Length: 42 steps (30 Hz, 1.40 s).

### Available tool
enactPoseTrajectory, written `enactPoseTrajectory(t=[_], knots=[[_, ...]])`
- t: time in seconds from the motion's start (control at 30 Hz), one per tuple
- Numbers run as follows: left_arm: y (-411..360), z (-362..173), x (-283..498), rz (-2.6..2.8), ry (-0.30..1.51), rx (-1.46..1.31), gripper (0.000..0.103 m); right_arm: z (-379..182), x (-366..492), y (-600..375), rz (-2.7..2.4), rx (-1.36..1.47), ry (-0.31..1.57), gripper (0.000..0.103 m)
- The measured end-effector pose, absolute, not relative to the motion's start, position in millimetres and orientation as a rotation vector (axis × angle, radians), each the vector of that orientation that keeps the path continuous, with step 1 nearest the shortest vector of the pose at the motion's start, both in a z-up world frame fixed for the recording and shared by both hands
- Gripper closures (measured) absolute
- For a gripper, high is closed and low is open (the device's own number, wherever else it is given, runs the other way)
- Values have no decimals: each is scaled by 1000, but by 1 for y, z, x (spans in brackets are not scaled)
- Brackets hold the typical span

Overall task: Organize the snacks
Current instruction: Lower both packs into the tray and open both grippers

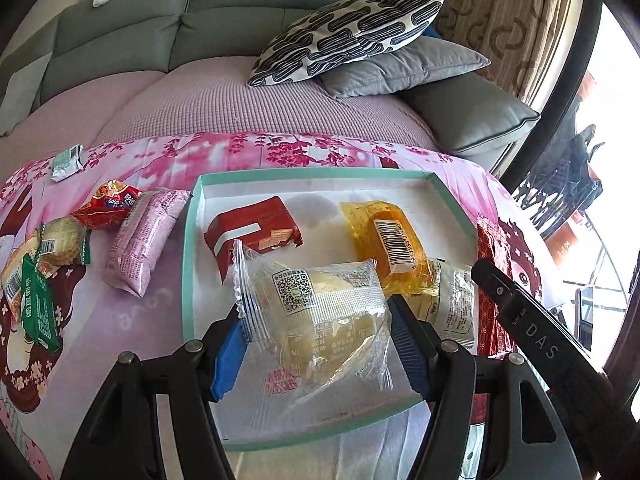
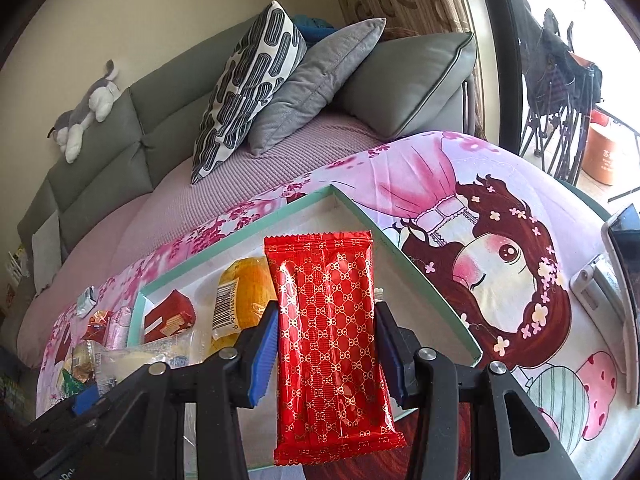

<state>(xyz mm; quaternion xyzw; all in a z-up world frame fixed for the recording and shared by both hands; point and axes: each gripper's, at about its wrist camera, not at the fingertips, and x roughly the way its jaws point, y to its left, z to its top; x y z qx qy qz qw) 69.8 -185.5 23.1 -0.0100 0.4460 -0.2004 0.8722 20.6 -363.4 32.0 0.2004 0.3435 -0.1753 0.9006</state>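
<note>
My left gripper [image 1: 316,316] is shut on a clear-wrapped pale bread [image 1: 328,312], its blue pads pressing the wrapper's two sides above the near part of a mint-rimmed white tray [image 1: 188,248]. A dark red packet [image 1: 252,232], an orange packet with a barcode [image 1: 388,240] and another clear-wrapped packet [image 1: 452,300] lie in the tray. In the right wrist view my right gripper [image 2: 326,312] is shut on a red packet with a gold pattern [image 2: 332,340], held upright over the tray's right rim [image 2: 420,276]. One of that gripper's black fingers [image 1: 516,304] shows at the right of the left wrist view.
Left of the tray on the pink printed cloth [image 1: 168,312] lie a pink packet [image 1: 140,240], a small red packet [image 1: 108,208], round biscuits [image 1: 60,244], green packets [image 1: 36,304] and a small silvery packet [image 1: 66,162]. A sofa with cushions [image 1: 352,36] stands behind. A phone [image 2: 624,264] lies at the right.
</note>
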Motion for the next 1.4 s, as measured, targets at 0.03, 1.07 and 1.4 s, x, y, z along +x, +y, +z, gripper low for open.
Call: enactPoseTrajectory(t=[0.03, 1.07, 1.4], knots=[[-187, 21, 71, -418, 935, -19, 35, 30, 23, -363, -360, 415, 715, 54], [-194, -3, 119, -394, 981, -23, 30, 11, 89, -367, -382, 347, 804, 53], [-195, 5, 114, -410, 975, 24, 26, 18, 81, -367, -394, 334, 816, 29]])
